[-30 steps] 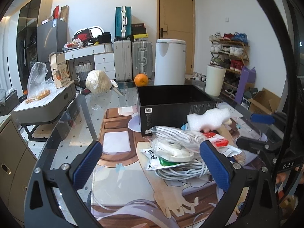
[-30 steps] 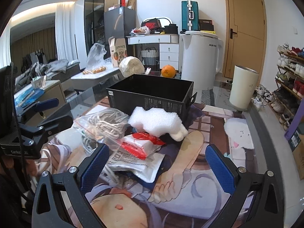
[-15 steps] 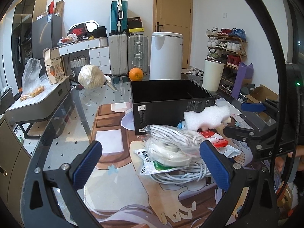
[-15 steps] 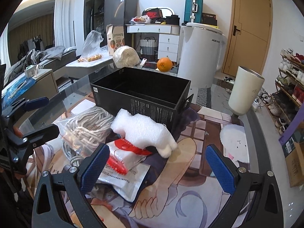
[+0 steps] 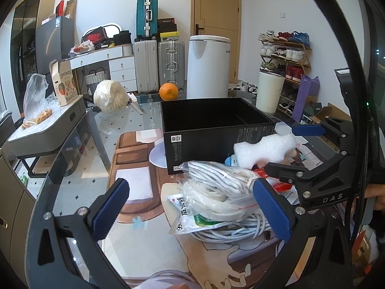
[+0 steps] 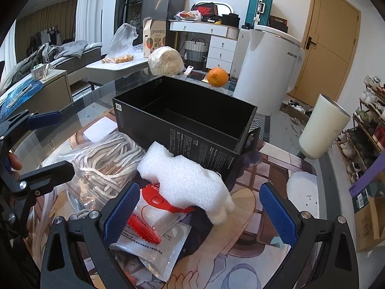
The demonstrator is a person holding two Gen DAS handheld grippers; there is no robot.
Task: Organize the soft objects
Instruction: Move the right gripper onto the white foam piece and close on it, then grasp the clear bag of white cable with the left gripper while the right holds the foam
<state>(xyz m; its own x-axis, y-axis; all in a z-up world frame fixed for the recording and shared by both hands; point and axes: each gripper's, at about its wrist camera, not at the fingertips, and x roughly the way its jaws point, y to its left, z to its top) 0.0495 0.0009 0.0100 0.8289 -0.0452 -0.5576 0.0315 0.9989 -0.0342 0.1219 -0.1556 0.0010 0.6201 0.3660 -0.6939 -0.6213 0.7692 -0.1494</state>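
glass tabletop (image 6: pixel 276 144) holds lumpy white foam piece (image 6: pixel 185 183) on packets, both tools (image 5: pixel 190 209) (image 6: pixel 199 207) spread wide.

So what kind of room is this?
Probably a lived-in room in someone's home: suitcases stand by the door, a shoe rack lines the wall, and a bed sits behind.
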